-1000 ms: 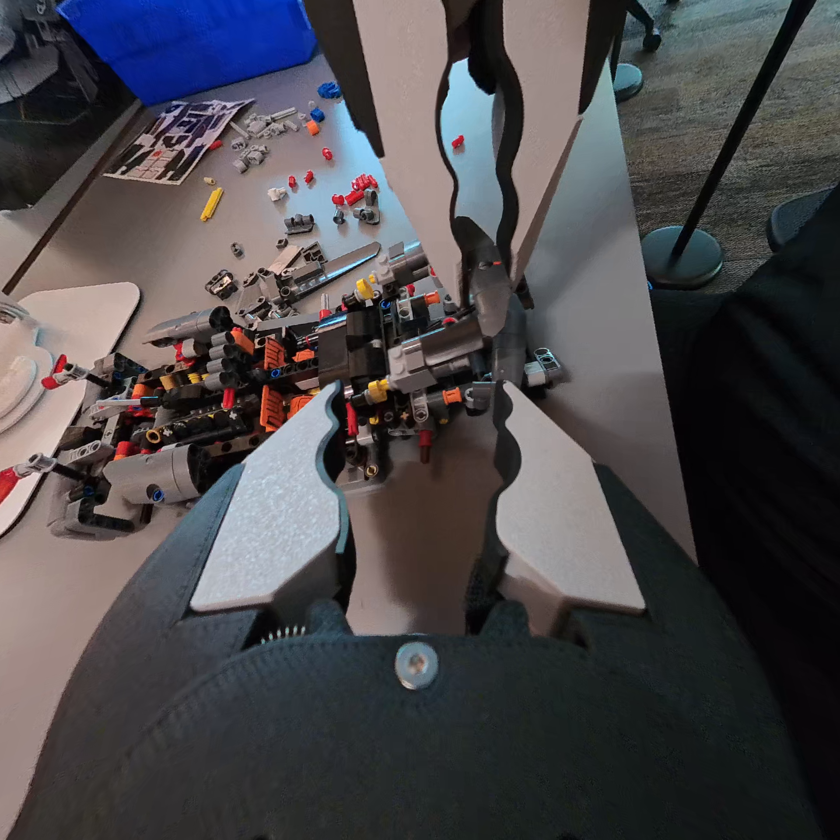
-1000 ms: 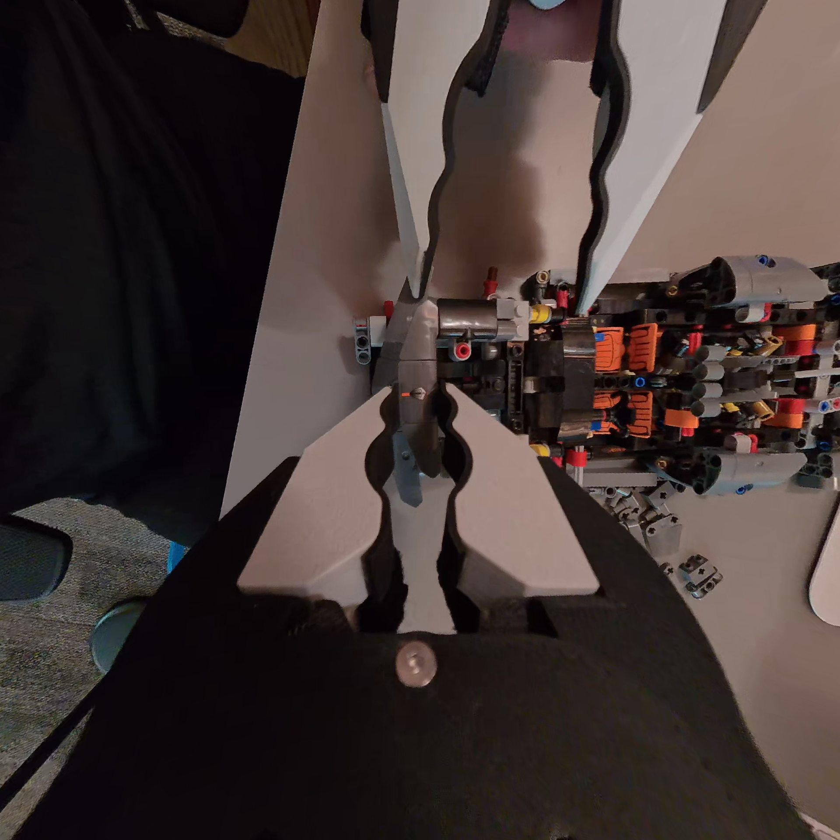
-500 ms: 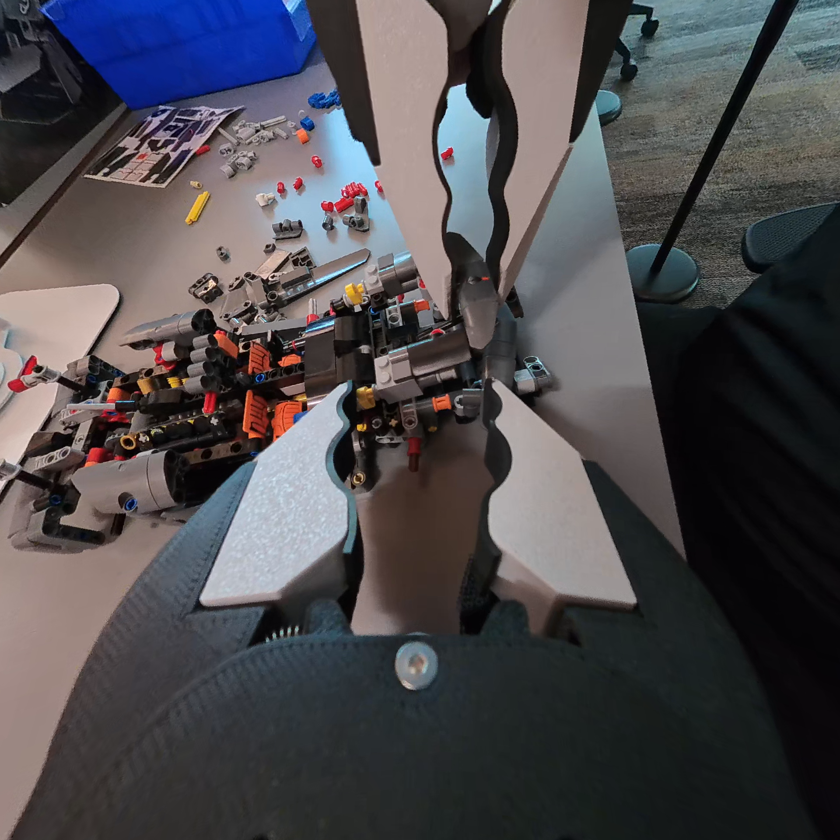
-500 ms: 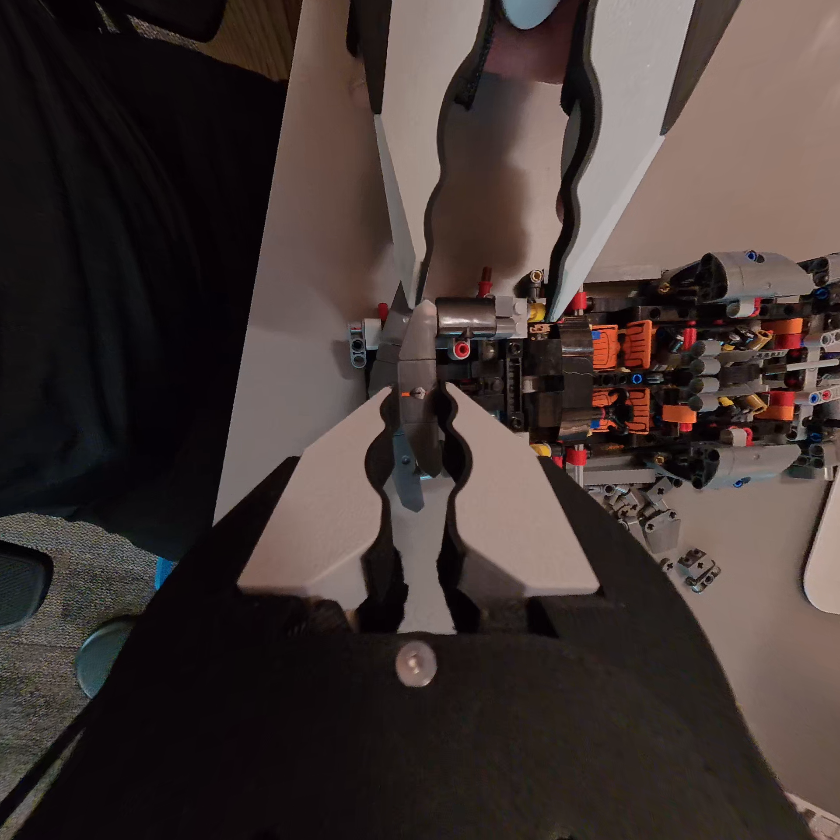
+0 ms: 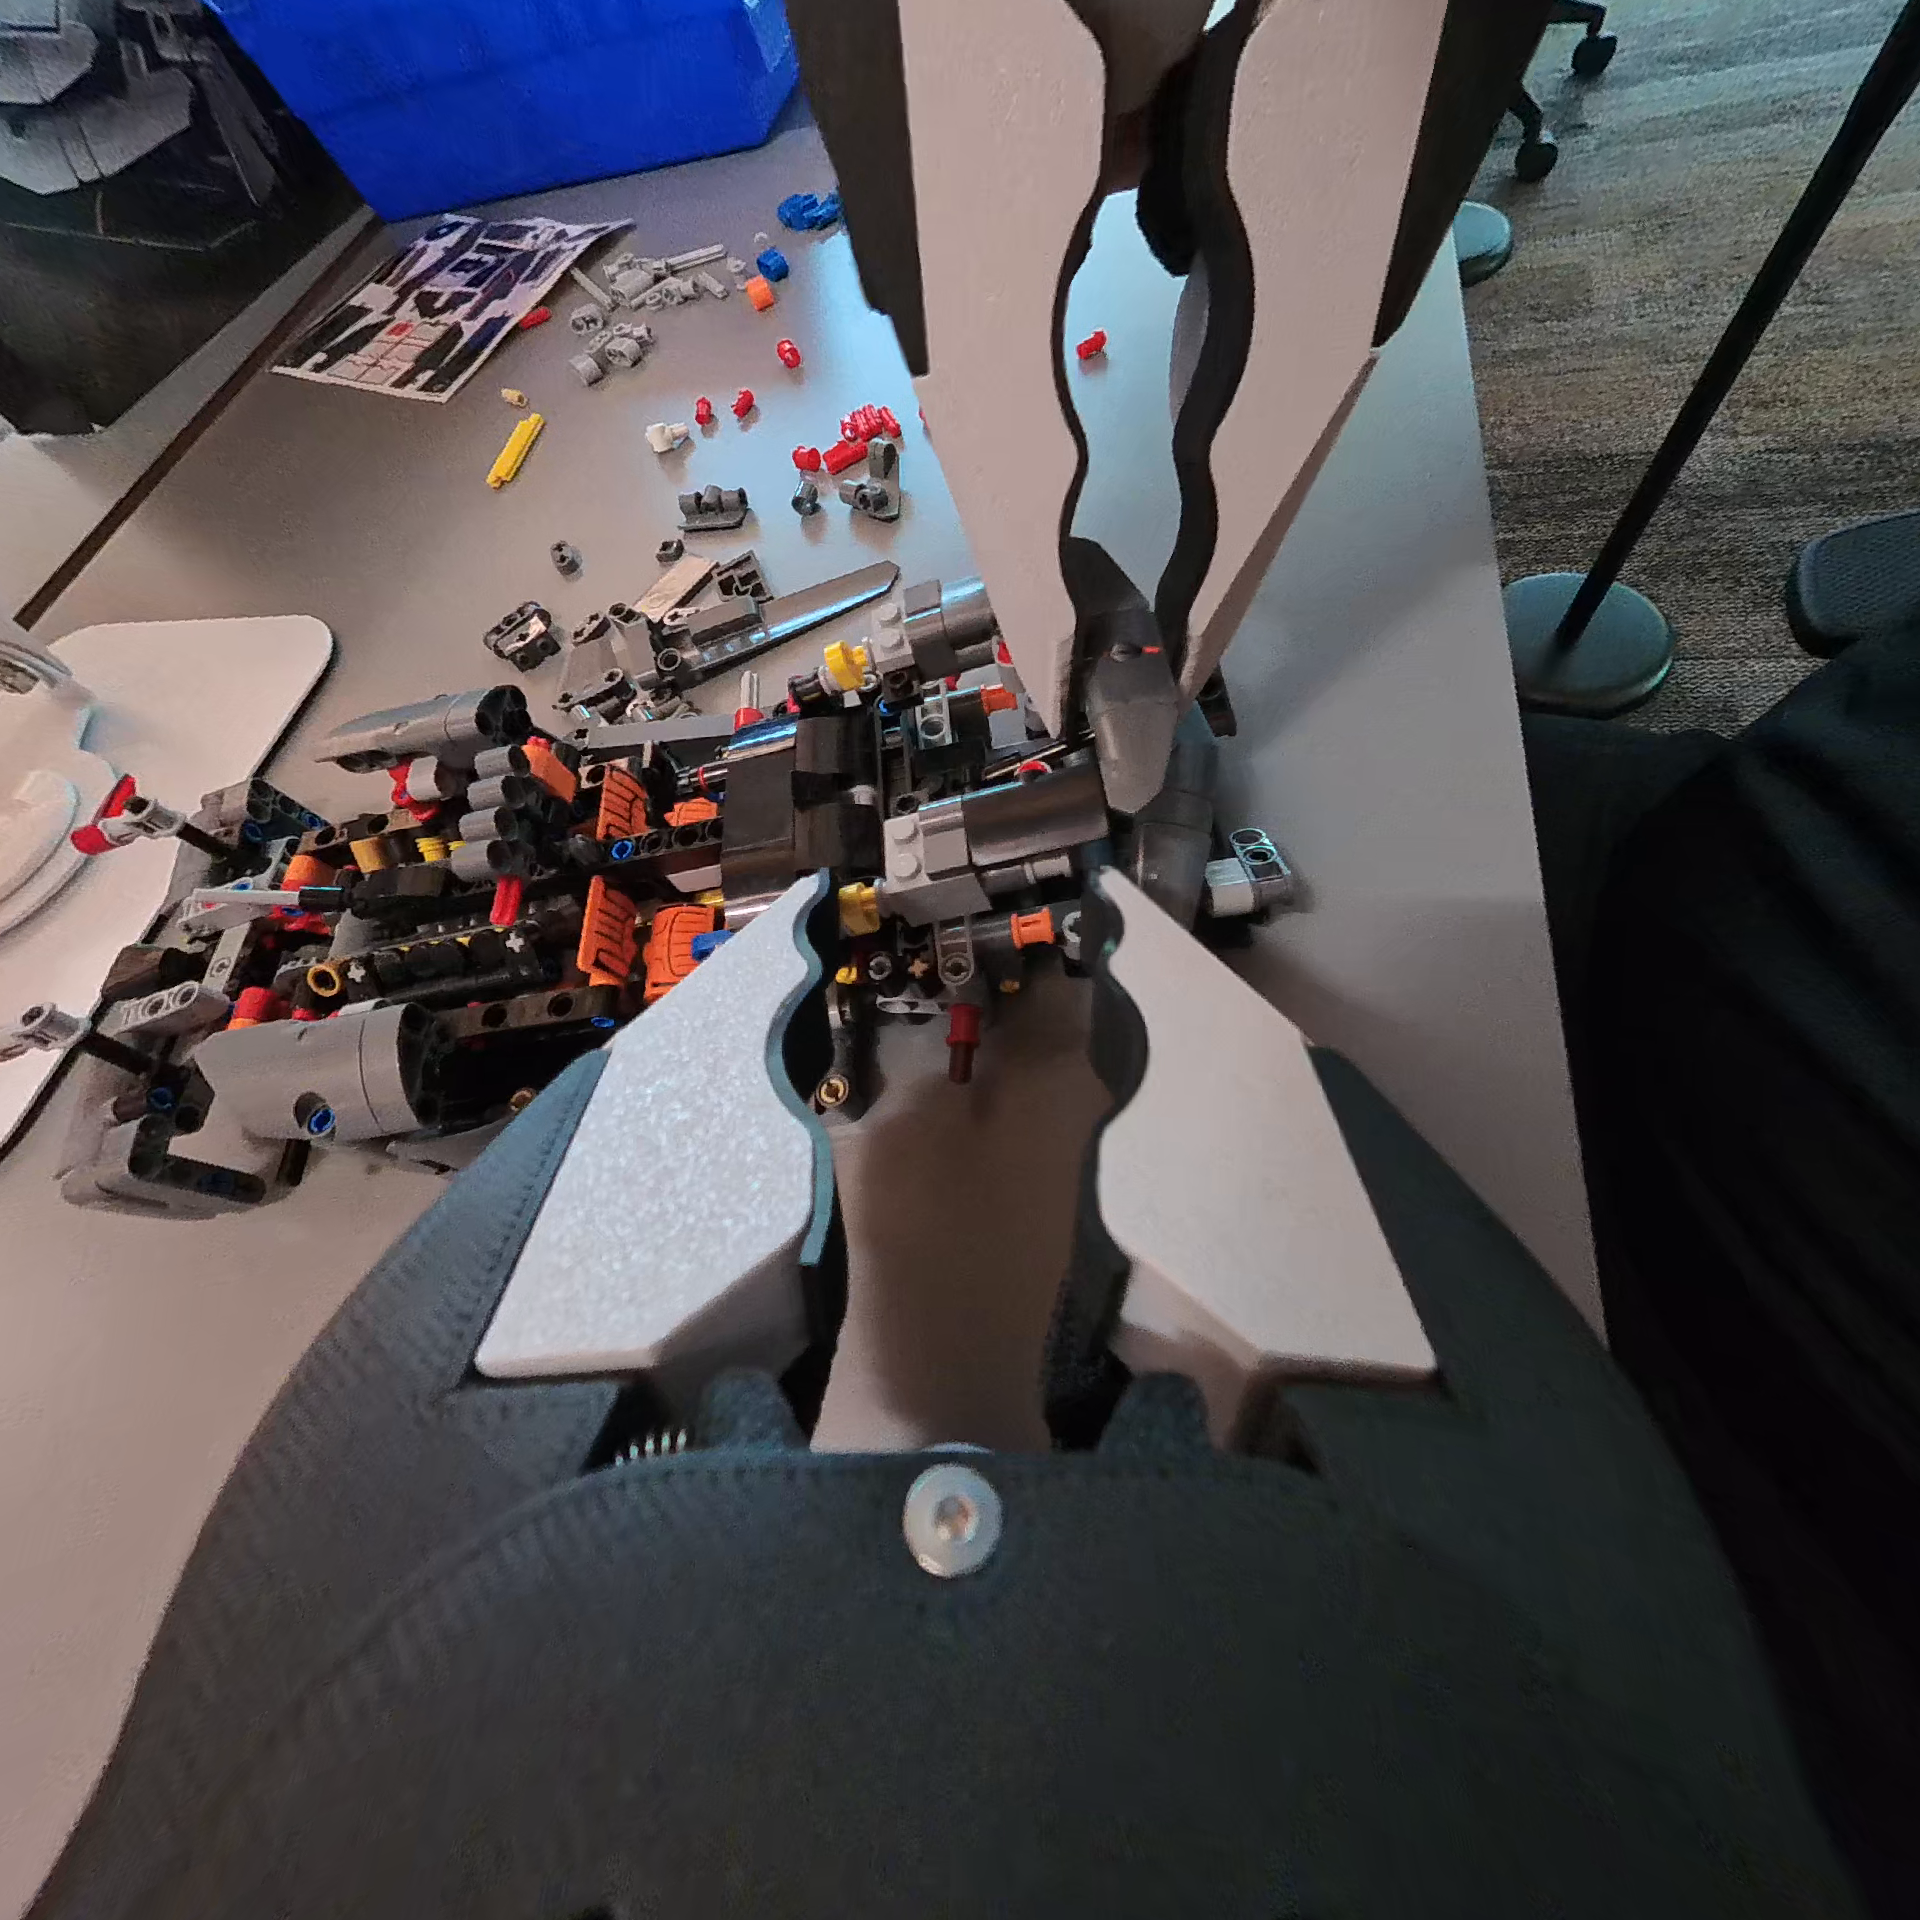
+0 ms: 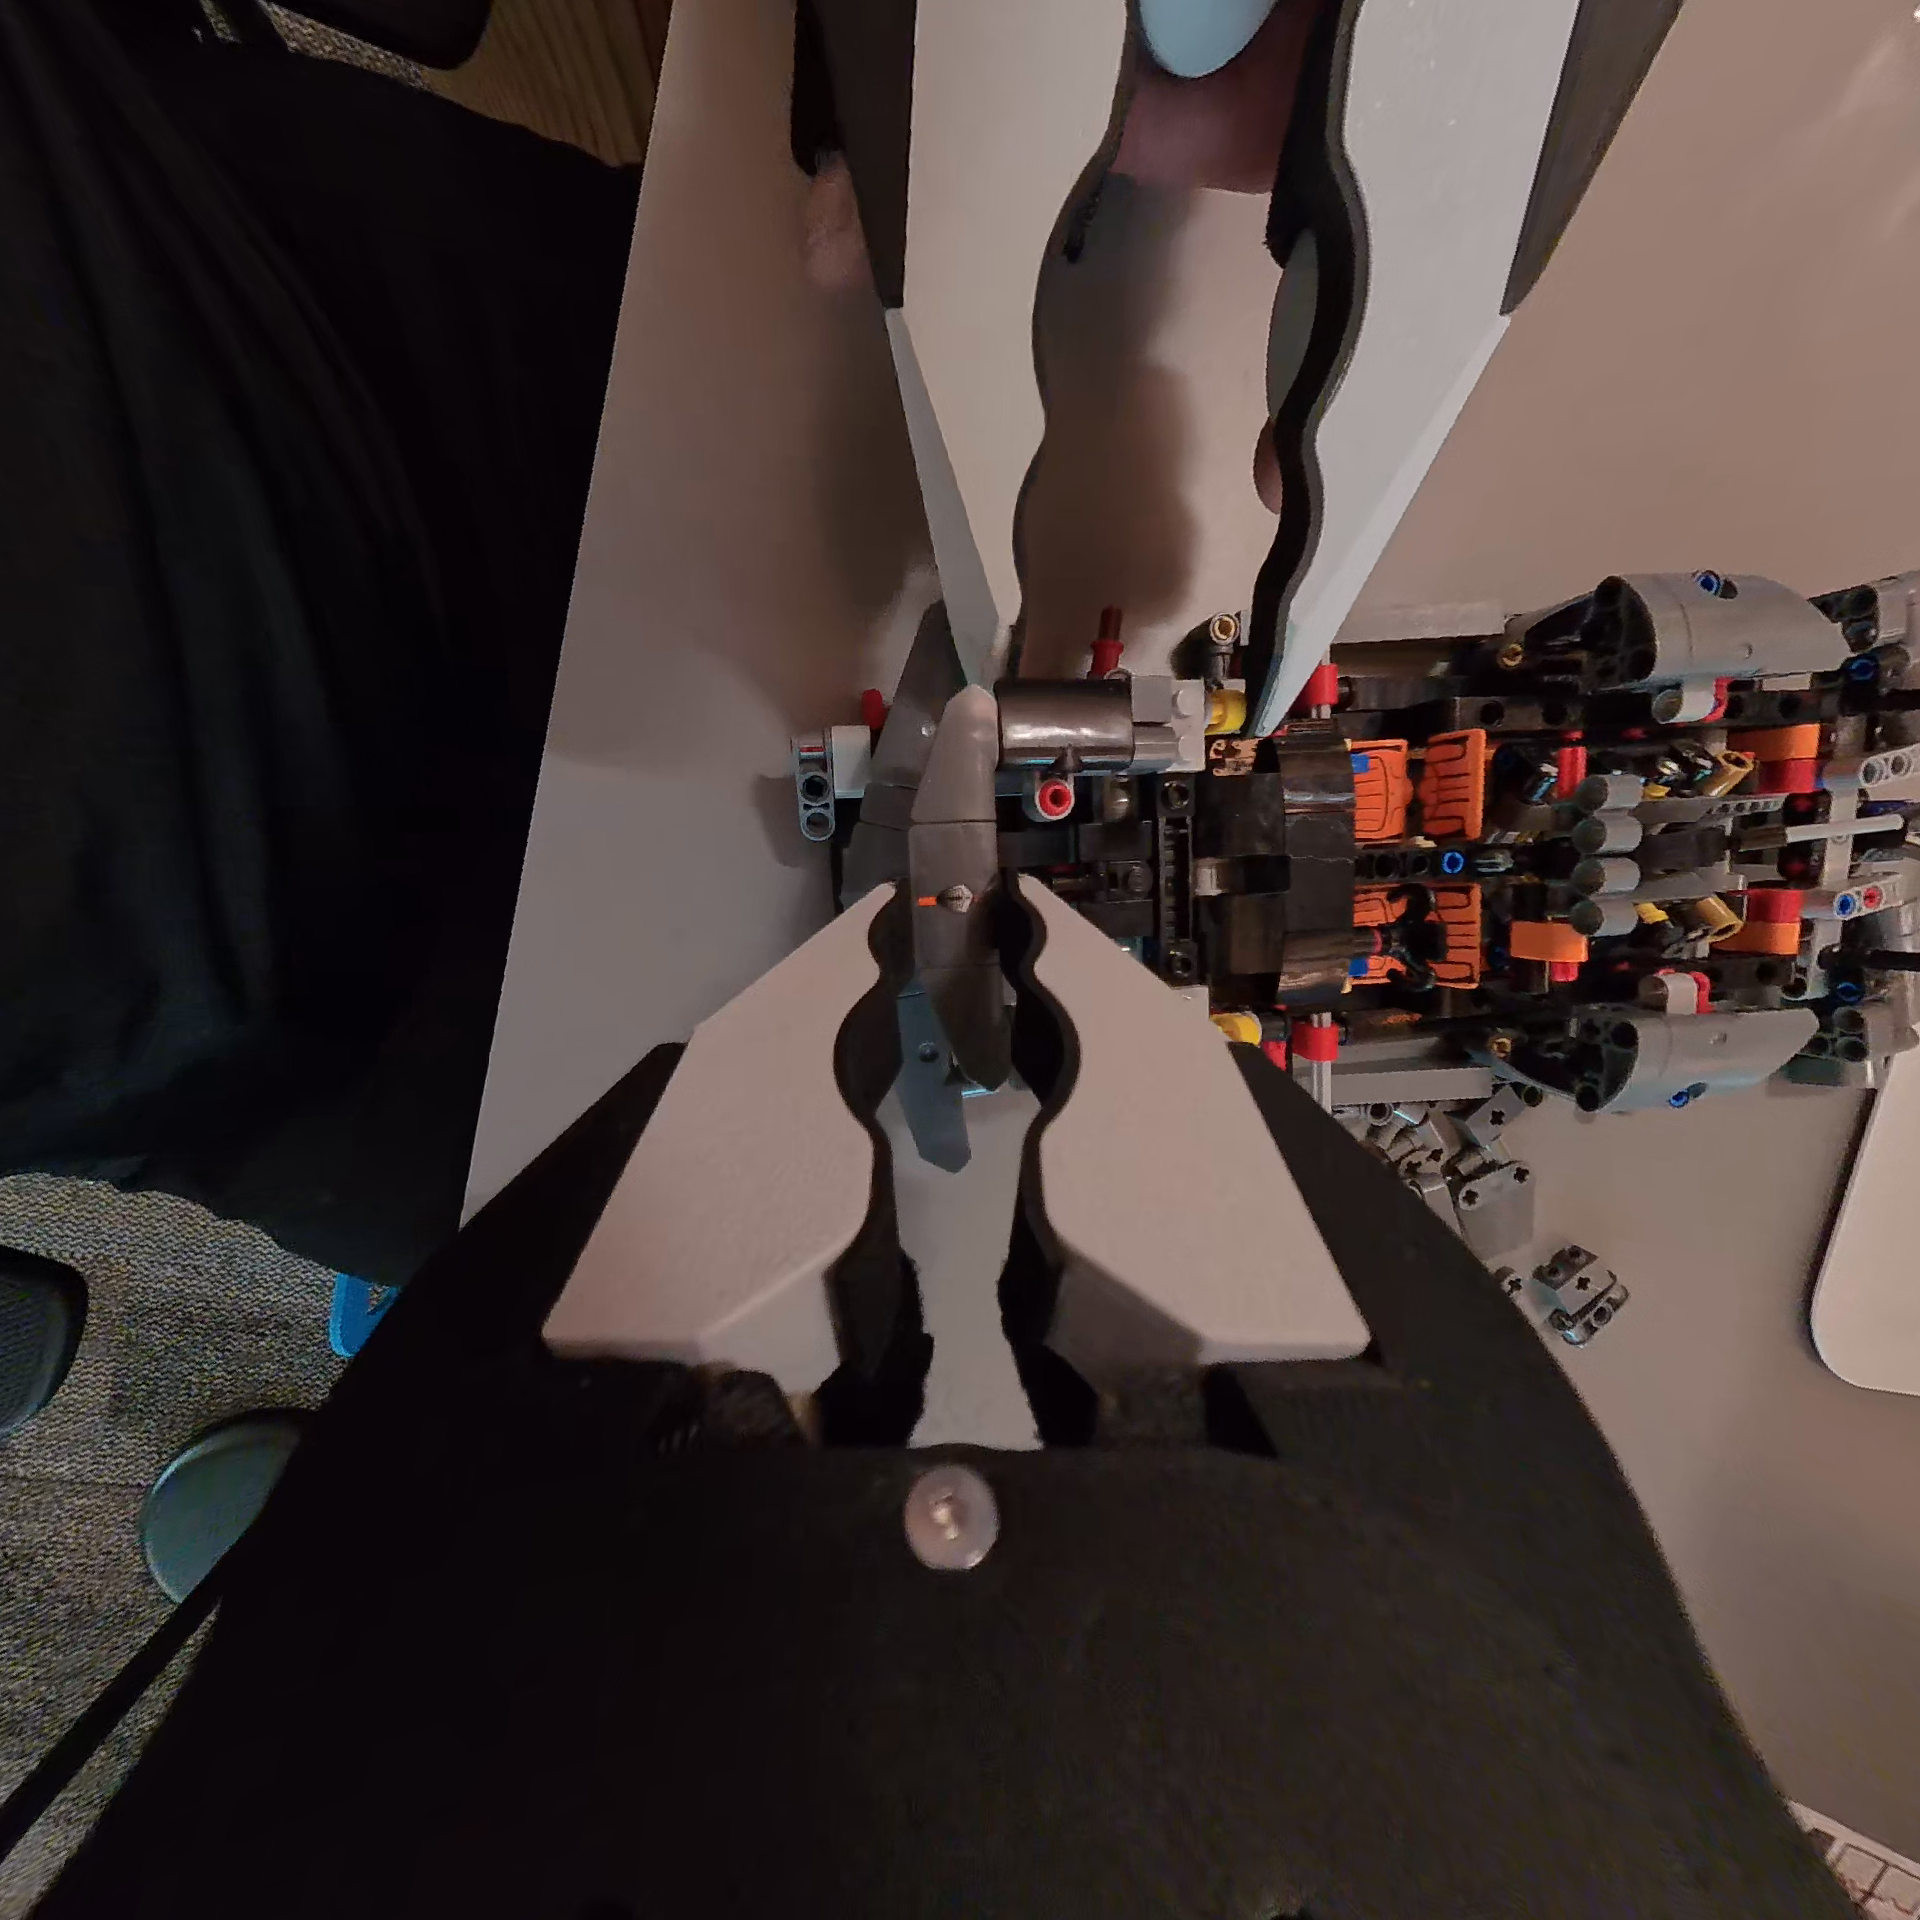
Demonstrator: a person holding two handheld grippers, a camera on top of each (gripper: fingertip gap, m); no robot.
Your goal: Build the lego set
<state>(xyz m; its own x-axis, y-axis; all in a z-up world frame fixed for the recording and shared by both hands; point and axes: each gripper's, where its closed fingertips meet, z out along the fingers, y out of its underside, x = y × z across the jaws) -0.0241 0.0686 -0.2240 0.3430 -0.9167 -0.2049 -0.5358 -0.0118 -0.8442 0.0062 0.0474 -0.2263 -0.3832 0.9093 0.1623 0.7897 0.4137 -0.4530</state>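
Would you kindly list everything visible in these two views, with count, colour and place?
Brick-built model: one, black, grey and orange, lying along the table.
Dark grey pointed panel: one, at the model's end near the table edge, clamped between the right gripper's pads.
Loose bricks: many, red, grey, yellow, blue, scattered beyond the model.
Sticker sheet: one, dark printed, far table.
Blue bin: one, far end.
White board: one, beside the model.
Table: one, light grey.
Black stand: one, on the carpet.
Left gripper: jaws apart around the model's end section.
Right gripper: gripping the panel.
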